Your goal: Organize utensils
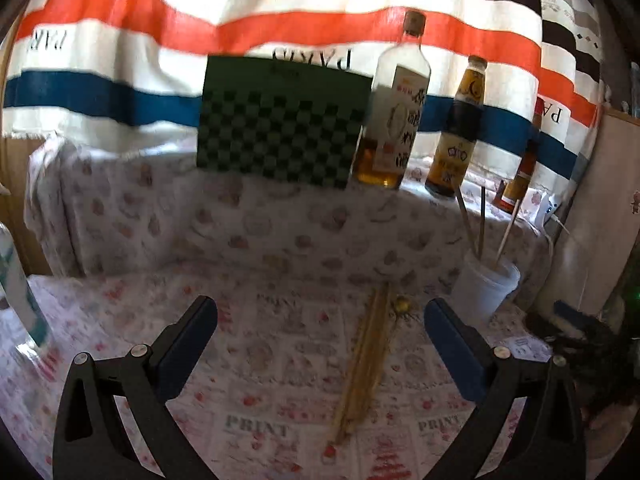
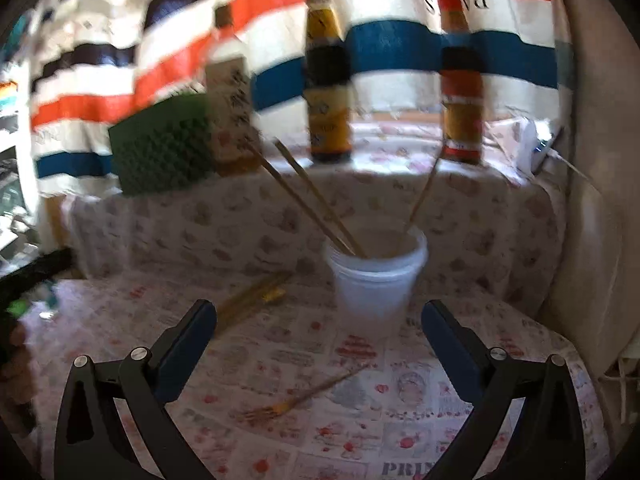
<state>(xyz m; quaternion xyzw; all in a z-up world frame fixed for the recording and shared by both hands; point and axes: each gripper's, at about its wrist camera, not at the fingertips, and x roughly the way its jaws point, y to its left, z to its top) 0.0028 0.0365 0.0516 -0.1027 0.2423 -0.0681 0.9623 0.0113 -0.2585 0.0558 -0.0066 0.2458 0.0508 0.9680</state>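
Low and right of centre in the left wrist view, a bundle of chopsticks lies flat on the bench, with a small gold-ended utensil just beside its far end. Right of that stands the white cup, three sticks leaning in it. In the right wrist view the cup sits at centre, the bundle to its left, and a lone fork lies lower centre, between our jaws.

Left gripper: jaws released, spread wide, empty. Right gripper: the same, nothing held.

Risks, as we judge them: the cup looks light and could tip if a stick is pushed in at an angle; closing on the bundle may catch several sticks and scatter them; the patterned cloth could bunch under a low approach.

Bench cloth is printed in pink and red. A raised ledge behind carries a green checkered board and three sauce bottles. Striped fabric hangs beyond.
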